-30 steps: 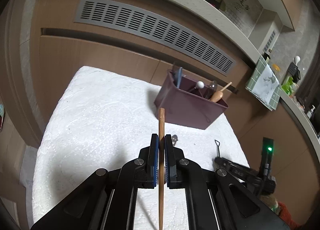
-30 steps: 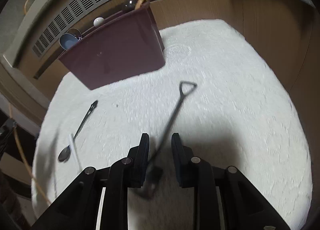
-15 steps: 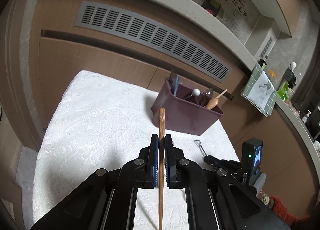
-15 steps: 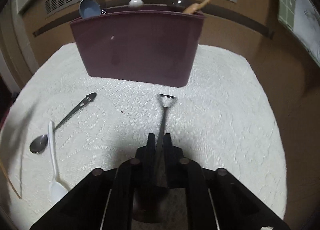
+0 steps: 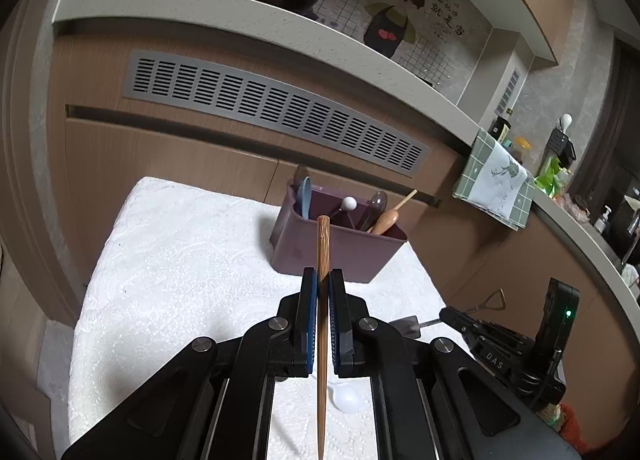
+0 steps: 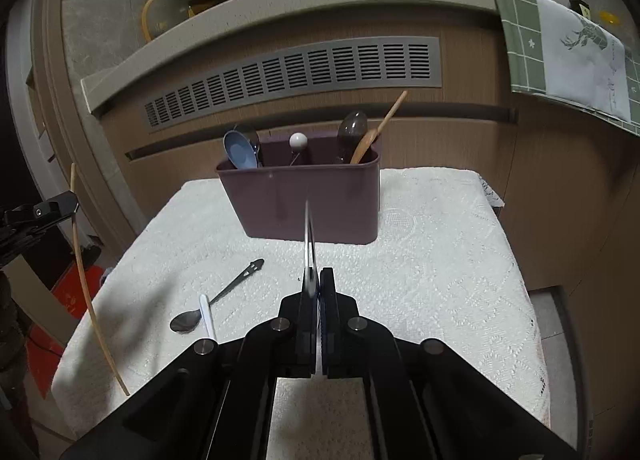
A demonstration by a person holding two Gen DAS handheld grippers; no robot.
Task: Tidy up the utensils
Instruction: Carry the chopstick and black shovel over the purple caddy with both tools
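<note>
Holding: both grippers carried one utensil each above the worktop [image 6: 440, 260], which was covered by a white cloth.
Left gripper [image 5: 323, 284]: fingers pressed together on a wooden chopstick [image 5: 322, 256], pinched near its upper part; the blunt end stood up in the centre of the frame and the tip ran down past the lower edge.
Right gripper [image 6: 316, 280]: its jaws had just been closing, and the fingers were now pinched on the thin metal handle of a small shovel-shaped spoon [image 6: 309, 236], seen edge-on at frame centre; in the left wrist view its handle loop [image 5: 494, 302] showed at lower right.
Purpose of grip: judged, each utensil was held along the finger line so it could be dropped end-first into the holder.
Holder [image 6: 304, 199]: maroon, upright at the far side of the worktop, already containing several spoons and a wooden utensil.
Remaining items: a dark metal spoon [image 6: 216, 300] and a white plastic spoon [image 6: 207, 316] lay touching at lower left of the right wrist view, clear of the holder.
Task stage: judged as partly done.
</note>
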